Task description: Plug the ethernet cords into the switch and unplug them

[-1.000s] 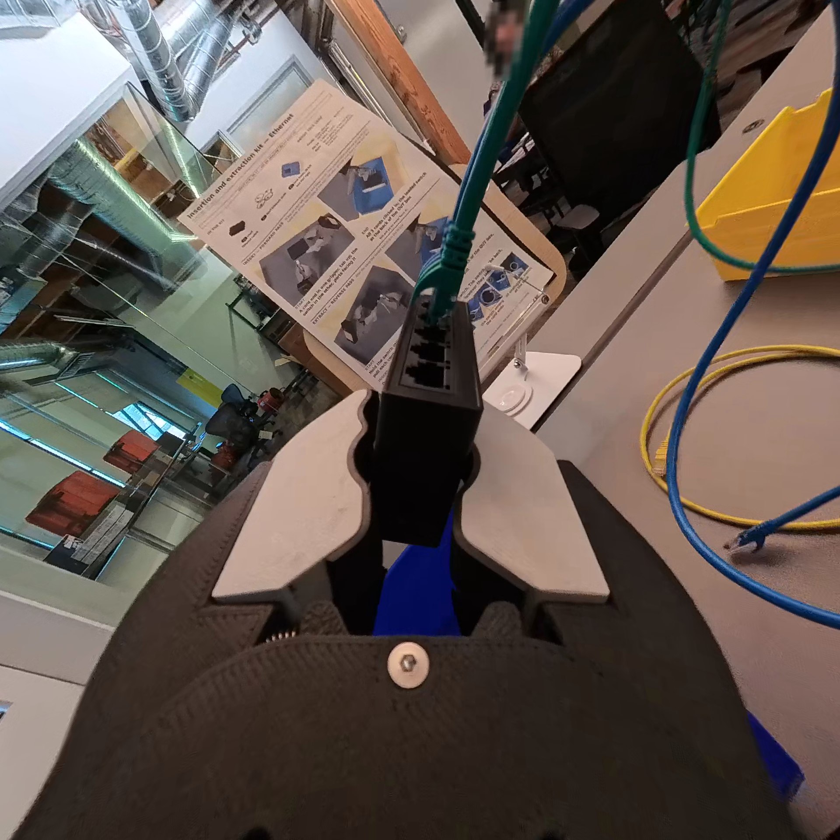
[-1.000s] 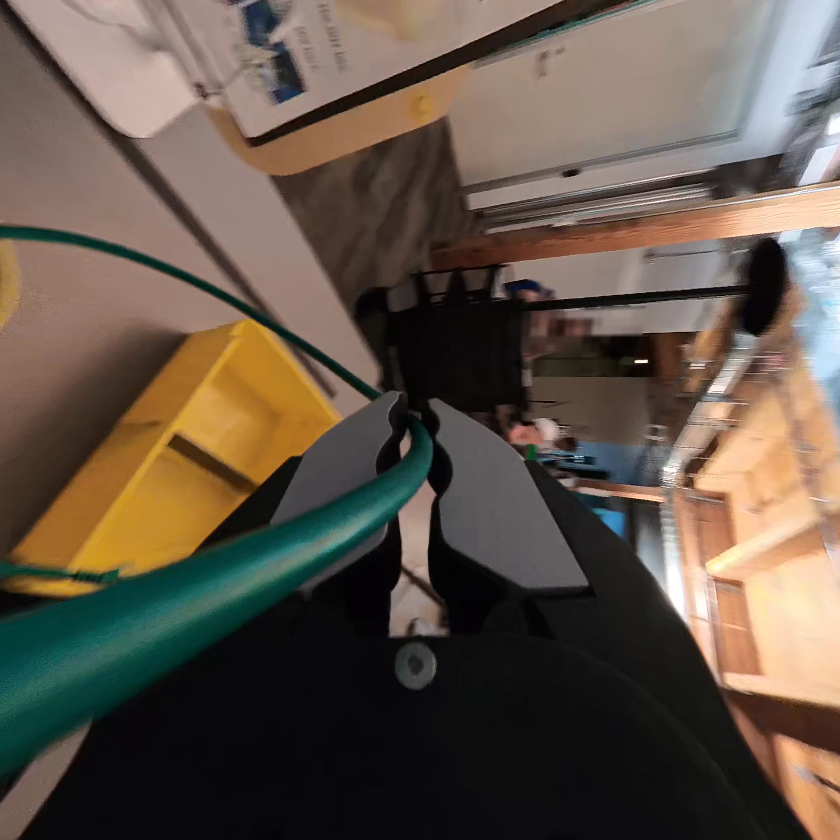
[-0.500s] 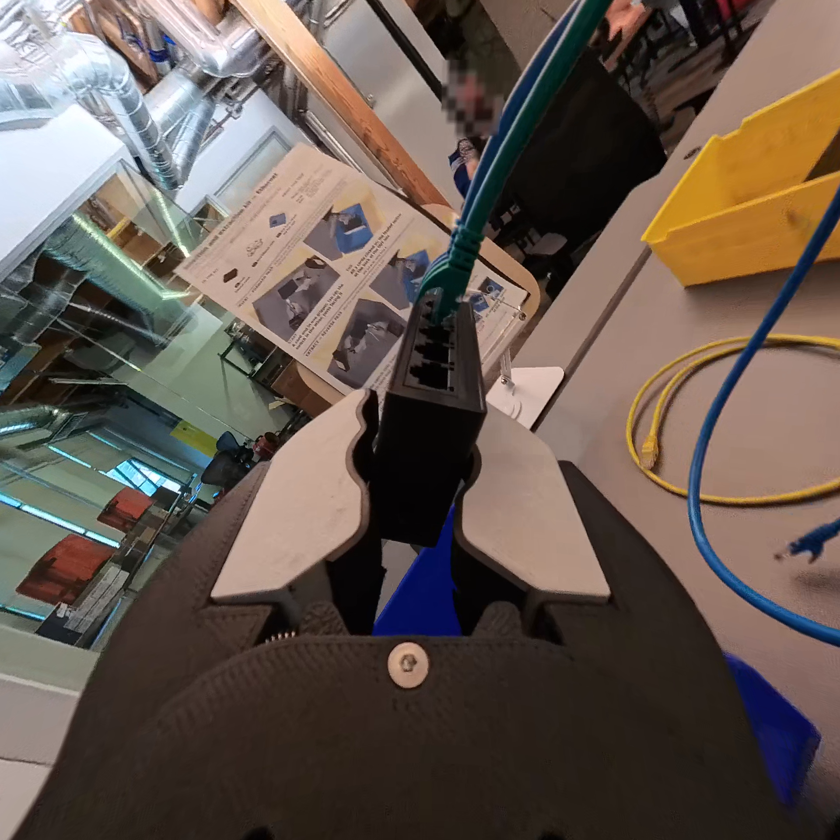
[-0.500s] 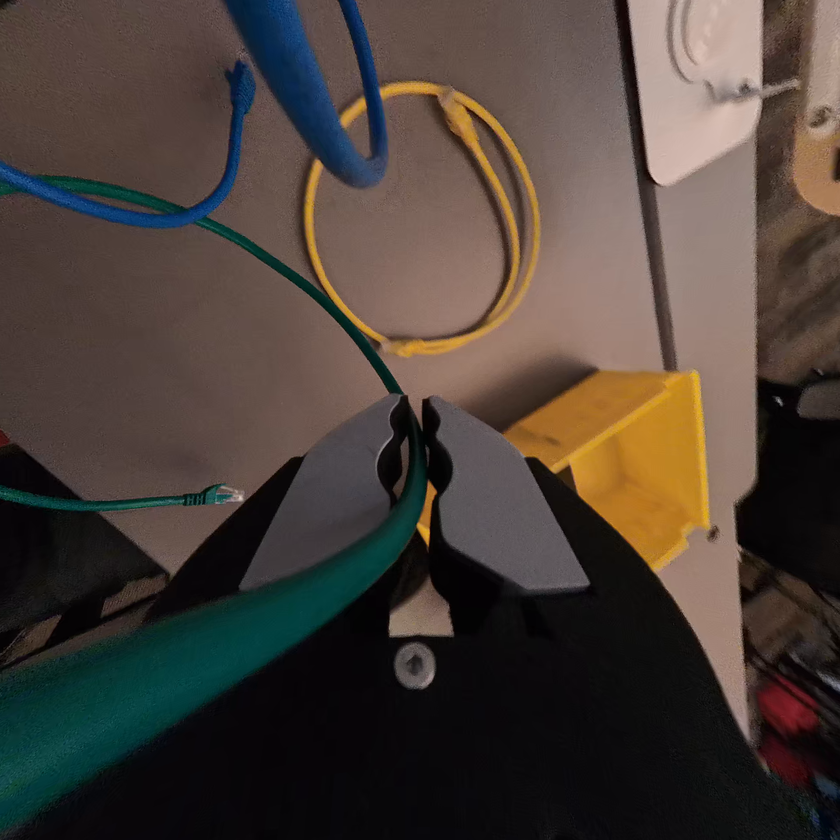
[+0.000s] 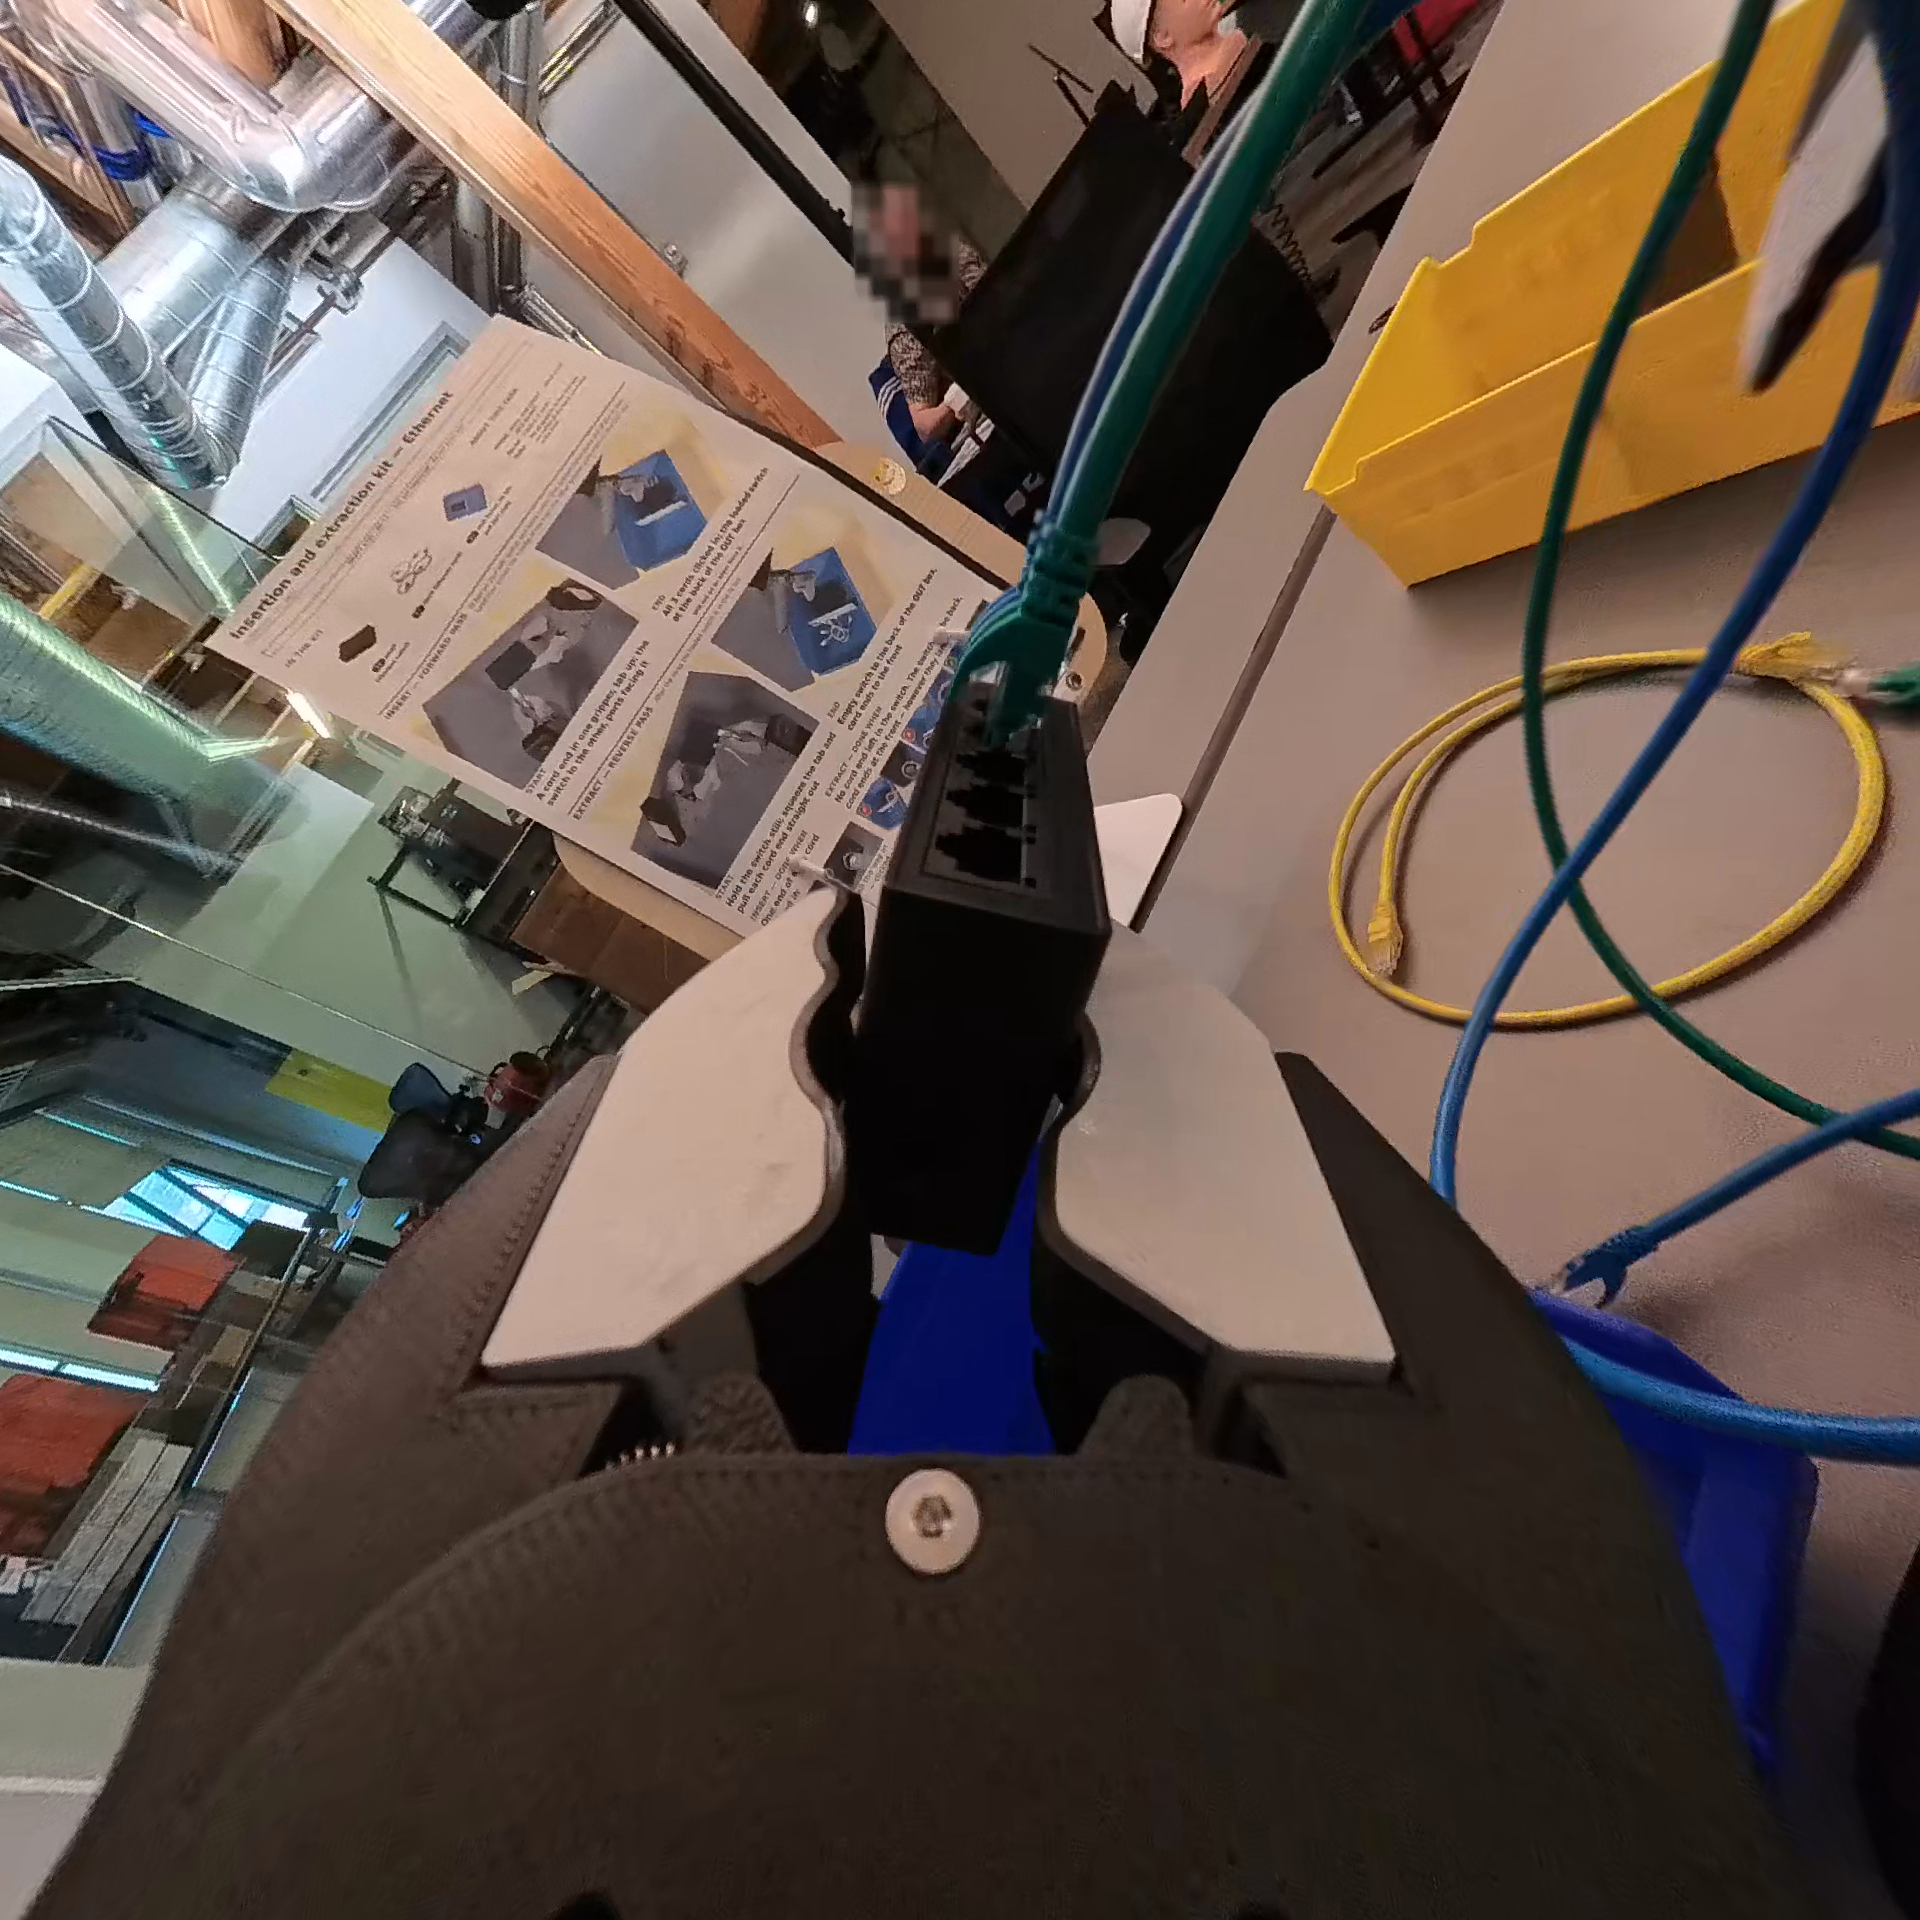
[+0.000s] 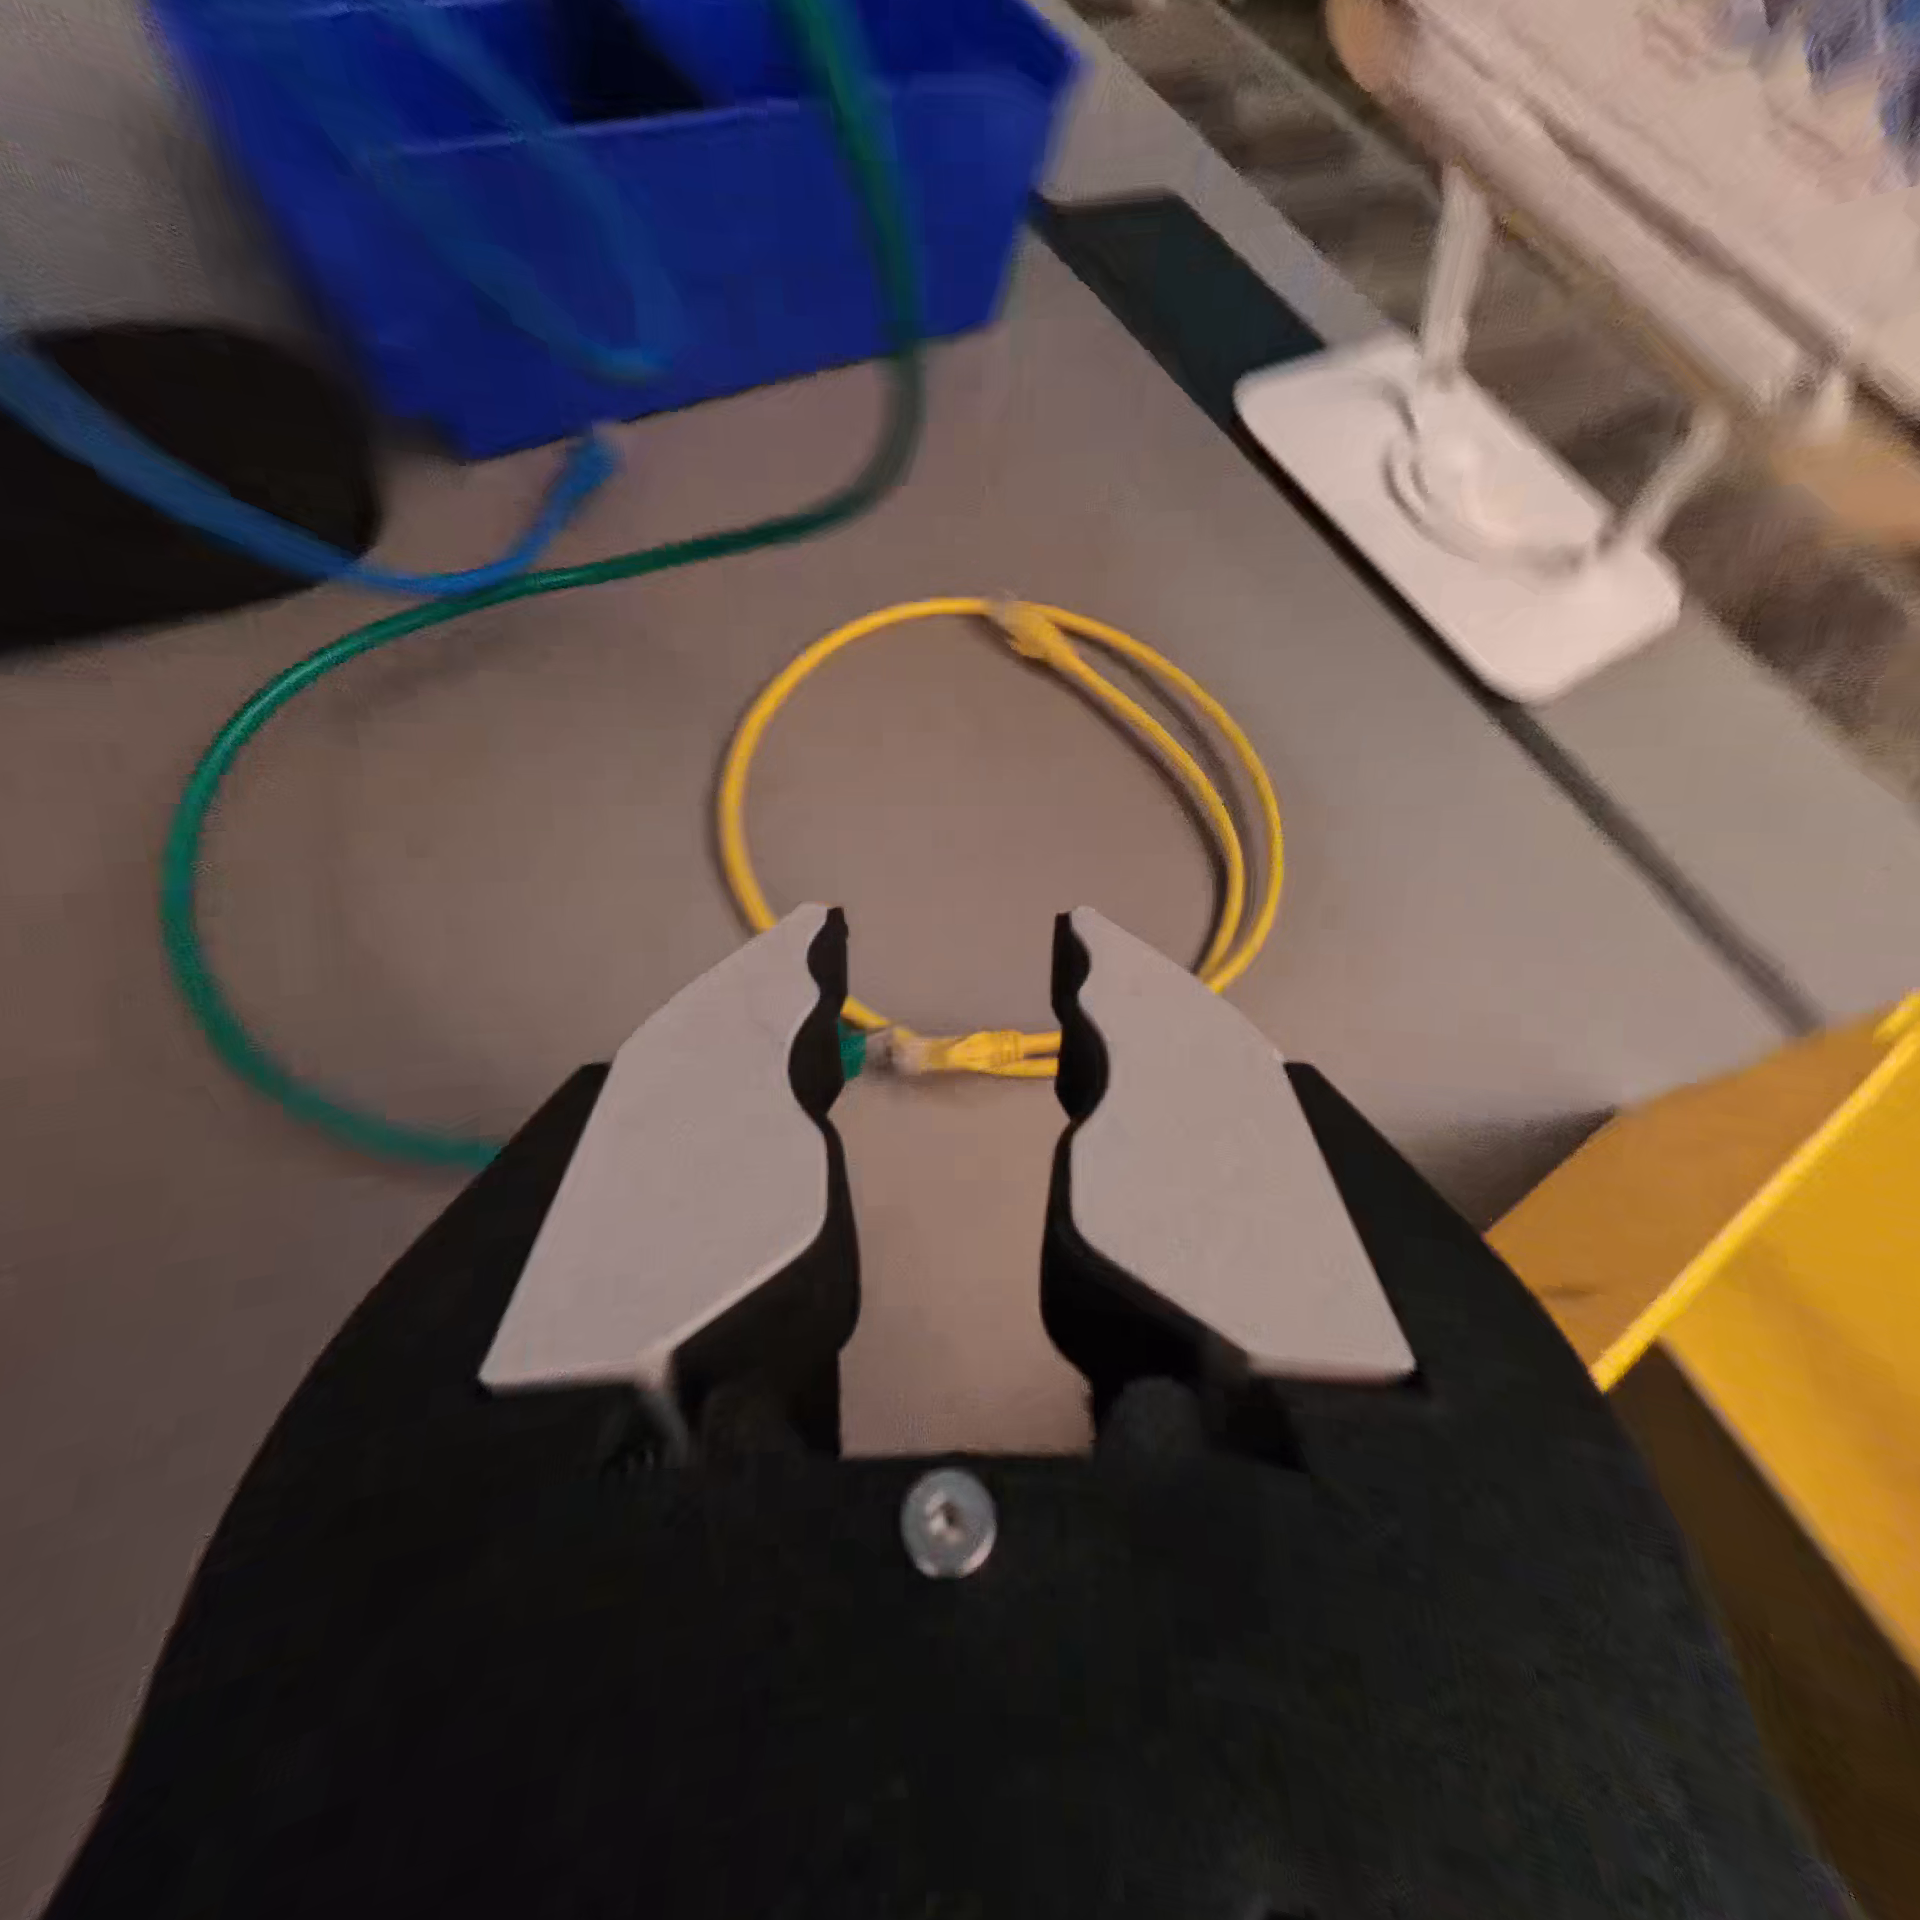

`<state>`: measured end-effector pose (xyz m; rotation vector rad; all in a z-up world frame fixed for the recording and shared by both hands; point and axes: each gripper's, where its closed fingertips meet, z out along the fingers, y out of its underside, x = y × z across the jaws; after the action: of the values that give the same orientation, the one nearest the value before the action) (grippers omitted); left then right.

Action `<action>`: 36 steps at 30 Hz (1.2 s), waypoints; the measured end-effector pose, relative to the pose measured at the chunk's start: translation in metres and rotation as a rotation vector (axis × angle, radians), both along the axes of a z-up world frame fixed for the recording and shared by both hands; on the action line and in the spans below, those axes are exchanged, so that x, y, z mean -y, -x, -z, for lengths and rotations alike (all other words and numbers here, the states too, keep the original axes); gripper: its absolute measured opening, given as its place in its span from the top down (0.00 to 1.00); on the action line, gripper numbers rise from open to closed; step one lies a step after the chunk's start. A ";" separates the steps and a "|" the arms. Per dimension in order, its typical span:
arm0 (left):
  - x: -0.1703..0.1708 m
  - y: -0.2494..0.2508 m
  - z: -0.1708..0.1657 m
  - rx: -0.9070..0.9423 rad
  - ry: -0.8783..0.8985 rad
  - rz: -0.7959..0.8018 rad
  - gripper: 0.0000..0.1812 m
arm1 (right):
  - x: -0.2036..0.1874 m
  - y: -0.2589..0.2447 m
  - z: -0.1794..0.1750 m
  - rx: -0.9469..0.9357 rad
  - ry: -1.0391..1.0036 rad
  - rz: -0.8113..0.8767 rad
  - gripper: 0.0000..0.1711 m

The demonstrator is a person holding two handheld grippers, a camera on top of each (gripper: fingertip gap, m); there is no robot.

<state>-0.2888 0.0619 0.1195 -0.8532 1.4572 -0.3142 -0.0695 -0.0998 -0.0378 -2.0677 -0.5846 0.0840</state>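
The switch [image 5: 982, 997] sits upright between the jaws of the left gripper [image 5: 961, 1029], clamped by its black body with the port row facing away. A green cord [image 5: 1049, 582] and a blue cord [image 5: 1122, 343] are already plugged into the far ports, rising up and away past the jaws; the nearer ports look empty. Over on the other side, the right gripper [image 6: 948, 1023] hovers above the desk [image 6: 520, 790] with its jaws parted and nothing in them. Just beyond its tips lies the yellow cord [image 6: 1236, 831], coiled in a loop, one of its plugs sitting right between the open fingertips [image 6: 821, 925], nose to nose with the loose green plug [image 6: 854, 1055] at the left tip. A blue bin [image 6: 623, 208] stands far ahead, a yellow bin [image 6: 1766, 1226] to the right.

My read: yellow goes in next. To do it well, come straight down and close on the yellow plug's boot, not the thin cable, and keep the green plug out of the pinch. The view is blurred, so slowing before closing looks wise. Which way the latch tab faces I cannot tell; it needs checking before lining up with an empty port.
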 end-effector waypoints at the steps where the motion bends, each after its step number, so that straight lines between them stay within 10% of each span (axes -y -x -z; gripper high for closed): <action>1: 0.001 0.000 0.000 0.002 0.000 0.004 0.82 | -0.017 -0.013 0.009 -0.046 0.055 0.087 0.75; 7: 0.002 -0.001 0.000 0.000 -0.002 0.006 0.82 | -0.108 -0.064 0.078 0.042 0.279 0.311 0.70; 14: 0.007 -0.006 0.001 -0.010 -0.007 0.023 0.82 | -0.135 -0.077 0.120 0.119 0.482 0.195 0.70; 18: 0.011 -0.010 0.001 -0.019 -0.020 0.030 0.82 | -0.136 -0.071 0.122 0.040 0.524 0.151 0.93; 23: 0.014 -0.013 -0.002 -0.002 -0.029 0.030 0.82 | -0.133 -0.074 0.118 0.126 0.518 0.154 0.96; 36: 0.019 0.000 -0.022 0.088 -0.016 0.031 0.82 | -0.091 -0.120 -0.126 0.581 0.044 0.369 0.96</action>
<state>-0.2884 0.0427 0.1411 -0.7948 1.3899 -0.3582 0.0507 -0.0090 0.0879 -2.2073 -0.5316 -0.7434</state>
